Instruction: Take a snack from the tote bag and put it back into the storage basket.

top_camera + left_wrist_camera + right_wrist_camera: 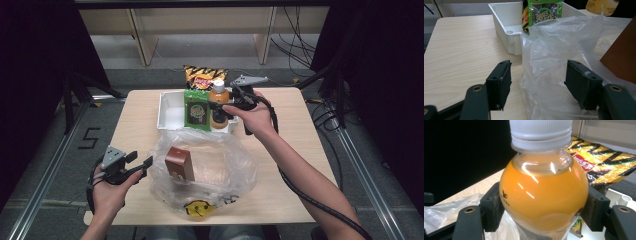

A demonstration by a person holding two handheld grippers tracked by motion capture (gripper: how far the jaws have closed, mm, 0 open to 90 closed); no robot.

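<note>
Orange bottle (544, 192) sits clamped between right gripper (544, 212) pads.

This looks like a lab or recording bay rather than a home. A small wooden table (300, 150) stands alone on grey floor, with metal frame rails (365, 175) on either side of it, dark curtains (30, 75) beyond those, and loose cables (295, 50) behind it.

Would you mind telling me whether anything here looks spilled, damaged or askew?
Nothing stands out. The orange drink bottle is capped and upright between the right gripper pads, and the brown box stands upright in the clear plastic bag.
</note>
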